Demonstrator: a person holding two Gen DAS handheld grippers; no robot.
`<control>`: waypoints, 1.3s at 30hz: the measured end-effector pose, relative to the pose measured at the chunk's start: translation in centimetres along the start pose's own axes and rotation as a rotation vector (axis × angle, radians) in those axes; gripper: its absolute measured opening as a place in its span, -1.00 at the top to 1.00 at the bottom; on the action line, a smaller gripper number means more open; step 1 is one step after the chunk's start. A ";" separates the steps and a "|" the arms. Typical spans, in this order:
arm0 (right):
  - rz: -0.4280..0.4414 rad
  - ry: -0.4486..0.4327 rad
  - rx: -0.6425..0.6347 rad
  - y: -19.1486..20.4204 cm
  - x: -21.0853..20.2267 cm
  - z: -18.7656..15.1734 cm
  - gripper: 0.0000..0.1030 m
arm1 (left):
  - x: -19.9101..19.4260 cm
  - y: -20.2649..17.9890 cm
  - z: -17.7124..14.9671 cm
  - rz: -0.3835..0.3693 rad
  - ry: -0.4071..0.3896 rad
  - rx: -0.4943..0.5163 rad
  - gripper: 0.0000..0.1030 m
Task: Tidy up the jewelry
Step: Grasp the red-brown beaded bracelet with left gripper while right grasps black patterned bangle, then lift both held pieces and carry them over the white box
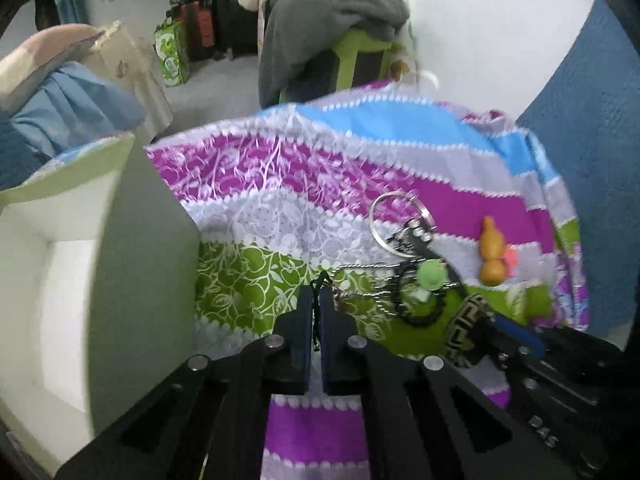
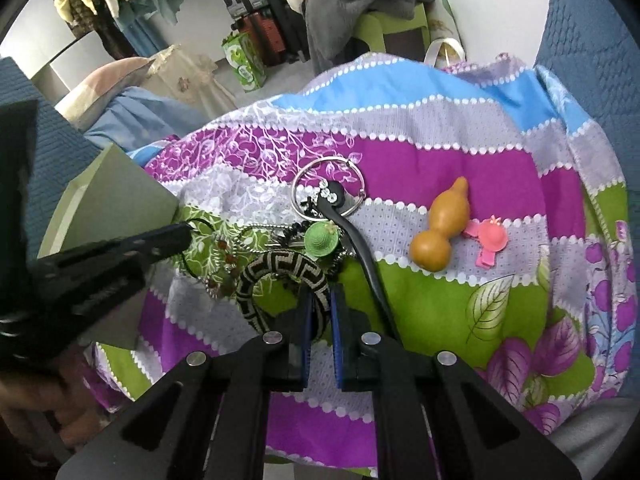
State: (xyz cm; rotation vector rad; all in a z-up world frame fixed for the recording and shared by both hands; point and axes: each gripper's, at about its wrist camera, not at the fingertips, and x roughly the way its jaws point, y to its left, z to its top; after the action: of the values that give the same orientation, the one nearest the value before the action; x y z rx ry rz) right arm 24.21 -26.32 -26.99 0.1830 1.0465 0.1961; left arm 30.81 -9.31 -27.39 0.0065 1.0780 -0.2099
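Left gripper [image 1: 316, 292]: jaws closed on a thin black cord [image 1: 320, 280], apparently the necklace string, though blur makes that a guess. It runs to the tangled pile just right of the fingertips.

Right gripper [image 2: 320, 312]: clamped on the black-and-cream patterned bracelet [image 2: 280, 280], low centre of the right wrist view.

Pale green box [image 1: 100, 240] fills the left side of the left view, open, and nothing shows inside the part in view.

Progress: early. Pile still on the striped cloth [image 2: 440, 152]: key ring [image 2: 326, 184], ball chain [image 1: 360, 266], green hat charm [image 2: 322, 238] and black strap [image 2: 368, 268], knotted together. Wooden gourd [image 2: 440, 228] and pink hat clip [image 2: 490, 240] lie apart at right, untouched.

Left: separate the pile, box everything.
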 end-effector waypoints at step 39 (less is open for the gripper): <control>-0.052 -0.253 -0.012 8.7 -16.8 2.4 0.88 | -21.1 2.9 -1.6 -0.075 -0.246 -0.016 0.98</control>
State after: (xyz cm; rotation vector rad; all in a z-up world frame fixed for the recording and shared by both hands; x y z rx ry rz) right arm 17.51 -22.20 -9.67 0.1650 0.7975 0.1281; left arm 20.33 -2.73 -9.93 -0.0726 0.8353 -0.2624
